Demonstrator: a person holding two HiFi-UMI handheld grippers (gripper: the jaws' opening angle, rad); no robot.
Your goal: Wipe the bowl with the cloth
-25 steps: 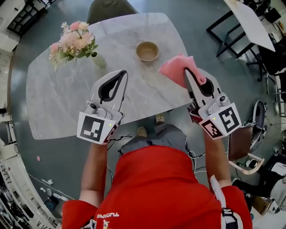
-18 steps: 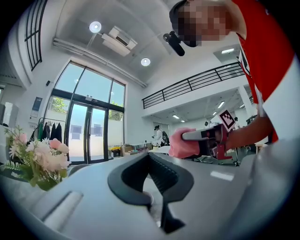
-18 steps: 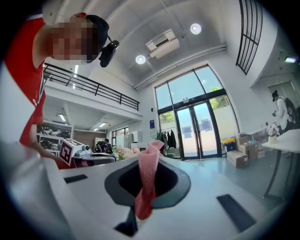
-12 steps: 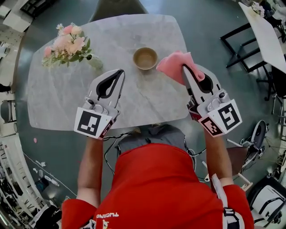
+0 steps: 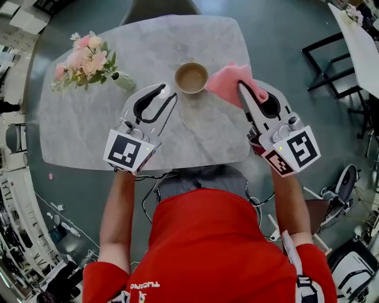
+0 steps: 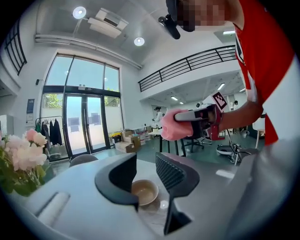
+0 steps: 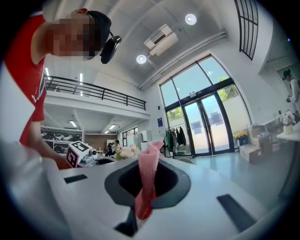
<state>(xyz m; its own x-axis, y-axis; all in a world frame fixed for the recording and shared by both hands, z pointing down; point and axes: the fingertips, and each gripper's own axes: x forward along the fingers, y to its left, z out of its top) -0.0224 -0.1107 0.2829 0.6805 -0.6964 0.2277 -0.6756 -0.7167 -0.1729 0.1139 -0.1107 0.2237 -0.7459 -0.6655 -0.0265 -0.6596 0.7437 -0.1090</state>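
A tan bowl (image 5: 191, 77) stands upright on the marble table (image 5: 83, 130), past the middle. The left gripper view shows the bowl (image 6: 144, 191) just beyond the jaw tips. My left gripper (image 5: 166, 95) hovers just left of and nearer than the bowl; its jaws are opening and nothing is between them. My right gripper (image 5: 244, 89) is shut on a pink cloth (image 5: 231, 84), which bunches out just right of the bowl. In the right gripper view the cloth (image 7: 146, 180) stands as a pinched fold between the pads.
A vase of pink flowers (image 5: 89, 62) stands at the table's far left. A dark chair back (image 5: 160, 7) sits beyond the far edge. Black-framed tables (image 5: 349, 47) stand on the floor at the right.
Both grippers have moved forward toward the bowl. The left gripper's jaws, shut before, now stand slightly apart. The cloth stays in the right gripper.
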